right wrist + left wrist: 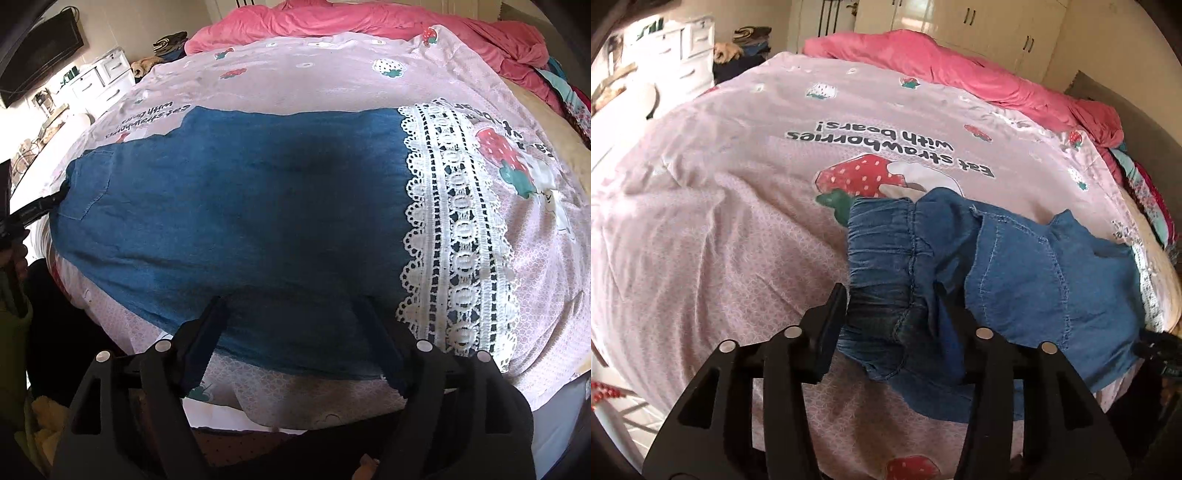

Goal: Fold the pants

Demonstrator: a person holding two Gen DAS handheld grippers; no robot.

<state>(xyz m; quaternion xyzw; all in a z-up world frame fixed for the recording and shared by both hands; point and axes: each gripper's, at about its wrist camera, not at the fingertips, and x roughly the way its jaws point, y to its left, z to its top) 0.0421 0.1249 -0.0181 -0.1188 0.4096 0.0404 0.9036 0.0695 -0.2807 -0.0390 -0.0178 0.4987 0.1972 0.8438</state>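
Note:
Blue denim pants (240, 206) with white lace hems (458, 236) lie spread across a pink strawberry-print bedspread (314, 74). In the left wrist view their gathered elastic waistband (882, 251) lies bunched just ahead of my left gripper (890, 314), which is open with the waistband fabric between its jaws. My right gripper (295, 317) is open, hovering over the near edge of the pant leg, close to the lace hem. The left gripper also shows in the right wrist view (33, 212) at the waist end.
A crumpled pink duvet (942, 66) lies along the far side of the bed. Stacked clothes (1152, 199) sit at the right edge. White drawers (690, 48) and a clothes pile (746, 44) stand at the far left. Wardrobes (979, 22) line the back wall.

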